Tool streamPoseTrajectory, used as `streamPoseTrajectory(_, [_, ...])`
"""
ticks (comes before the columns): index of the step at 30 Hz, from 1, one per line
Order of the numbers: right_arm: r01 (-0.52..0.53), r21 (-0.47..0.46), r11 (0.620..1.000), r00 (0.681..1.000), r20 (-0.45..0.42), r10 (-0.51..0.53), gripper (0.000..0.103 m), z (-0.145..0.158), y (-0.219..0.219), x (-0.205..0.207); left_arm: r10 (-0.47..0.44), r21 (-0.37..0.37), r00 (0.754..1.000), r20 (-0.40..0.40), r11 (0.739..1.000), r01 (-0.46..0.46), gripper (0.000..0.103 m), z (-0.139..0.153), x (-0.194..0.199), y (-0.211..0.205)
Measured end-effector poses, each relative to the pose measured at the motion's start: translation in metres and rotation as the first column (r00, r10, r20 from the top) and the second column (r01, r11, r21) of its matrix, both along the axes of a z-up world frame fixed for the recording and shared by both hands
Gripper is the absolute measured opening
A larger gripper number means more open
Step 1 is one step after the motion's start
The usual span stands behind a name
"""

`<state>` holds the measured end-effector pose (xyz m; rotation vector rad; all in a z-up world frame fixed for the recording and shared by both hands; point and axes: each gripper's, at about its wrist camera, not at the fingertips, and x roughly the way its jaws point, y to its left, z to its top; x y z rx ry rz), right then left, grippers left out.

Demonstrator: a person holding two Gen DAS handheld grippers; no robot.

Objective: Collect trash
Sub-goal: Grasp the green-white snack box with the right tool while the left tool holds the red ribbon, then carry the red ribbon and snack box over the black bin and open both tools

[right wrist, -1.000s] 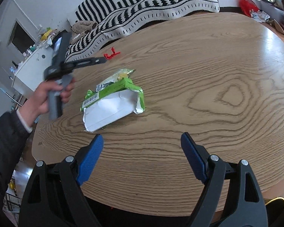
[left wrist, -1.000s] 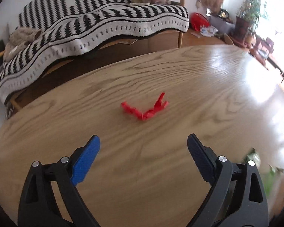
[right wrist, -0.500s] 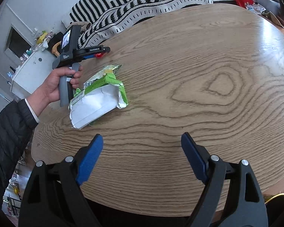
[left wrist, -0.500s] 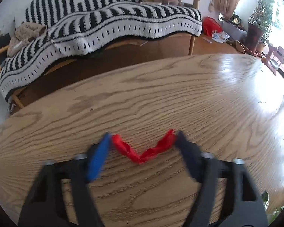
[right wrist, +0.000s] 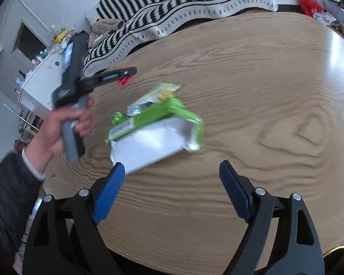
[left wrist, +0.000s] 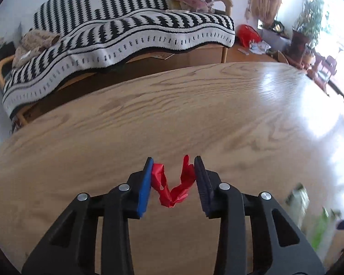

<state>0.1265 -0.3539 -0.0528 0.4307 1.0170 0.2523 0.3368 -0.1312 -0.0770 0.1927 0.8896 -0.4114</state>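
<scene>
between the blue pads of the left gripper (left wrist: 173, 178): crumpled red plastic scrap (left wrist: 172, 186), thin and twisted into a v, lying on the oak-grain table (left wrist: 217, 114) | change: jaws were wide a second ago, now closing with scrap touching both pads; pickup judged near | right gripper (right wrist: 169, 191) wide, empty, near the torn green-and-white snack wrapper (right wrist: 156, 130), glossy, flattened

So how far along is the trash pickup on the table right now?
Nothing looks collected yet. In hand: the left gripper is closing on the red scrap, which sits between its fingers and touches both pads, still on the wooden table. Left: the green-and-white wrapper and crumpled foil bits lie untouched ahead of the right gripper, which is open and empty. No bin is visible.
</scene>
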Motion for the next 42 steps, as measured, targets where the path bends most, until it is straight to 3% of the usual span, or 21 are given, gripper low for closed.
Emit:
streamPoseTrajectory(5, [0.022, 0.119, 0.993, 0.999, -0.042, -0.017, 0.082, -0.001, 0.017, 0.028, 0.008, -0.031, 0.999, 0.050, 0.999, -0.007, 0.035, 0.022, -0.060, 0.047])
streamPoseTrajectory(9, [0.093, 0.132, 0.987, 0.992, -0.098, -0.081, 0.081, -0.009, 0.024, 0.047, 0.024, -0.040, 0.998, 0.059, 0.999, -0.022, 0.036, 0.028, -0.109, 0.075])
streamPoseTrajectory(11, [0.120, 0.143, 0.982, 0.987, -0.127, -0.102, 0.061, -0.013, 0.024, 0.051, 0.027, -0.024, 0.998, 0.055, 0.999, -0.026, 0.036, 0.028, -0.128, 0.079])
streamPoseTrajectory(12, [0.135, 0.158, 0.978, 0.983, -0.142, -0.113, 0.044, -0.015, 0.023, 0.052, 0.041, 0.008, 0.997, 0.059, 0.999, -0.041, 0.036, 0.027, -0.143, 0.079])
streamPoseTrajectory(14, [0.149, 0.162, 0.976, 0.981, -0.146, -0.126, 0.034, -0.014, 0.022, 0.050, 0.060, 0.036, 0.997, 0.043, 0.997, -0.062, 0.036, 0.024, -0.161, 0.079])
streamPoseTrajectory(16, [0.151, 0.142, 0.978, 0.984, -0.118, -0.135, 0.022, -0.004, 0.023, 0.044, 0.068, -0.009, 0.998, -0.008, 0.998, -0.068, 0.036, 0.023, -0.180, 0.081])
streamPoseTrajectory(23, [0.148, 0.100, 0.984, 0.989, 0.006, -0.149, 0.020, 0.052, 0.002, 0.003, 0.044, -0.092, 0.997, -0.057, 0.995, -0.049, 0.036, 0.033, -0.226, 0.065])
streamPoseTrajectory(26, [0.167, 0.073, 0.983, 0.983, 0.066, -0.172, 0.020, 0.077, -0.030, -0.037, 0.007, -0.117, 0.999, -0.049, 0.993, -0.012, 0.036, 0.042, -0.245, 0.049])
streamPoseTrajectory(31, [0.269, -0.018, 0.963, 0.956, 0.130, -0.265, 0.020, 0.092, -0.095, -0.123, -0.116, -0.165, 0.993, -0.033, 0.980, 0.109, 0.036, 0.059, -0.278, -0.009])
streamPoseTrajectory(36, [0.440, -0.170, 0.882, 0.896, 0.149, -0.419, 0.020, 0.079, -0.167, -0.234, -0.310, -0.190, 0.950, -0.025, 0.935, 0.300, 0.036, 0.059, -0.322, -0.100])
streamPoseTrajectory(39, [0.523, -0.223, 0.823, 0.853, 0.138, -0.504, 0.020, 0.062, -0.201, -0.291, -0.433, -0.230, 0.900, -0.053, 0.882, 0.411, 0.036, 0.049, -0.351, -0.164])
streamPoseTrajectory(42, [0.603, -0.235, 0.762, 0.796, 0.111, -0.596, 0.020, 0.040, -0.235, -0.343, -0.549, -0.248, 0.832, -0.076, 0.819, 0.518, 0.036, 0.033, -0.387, -0.227])
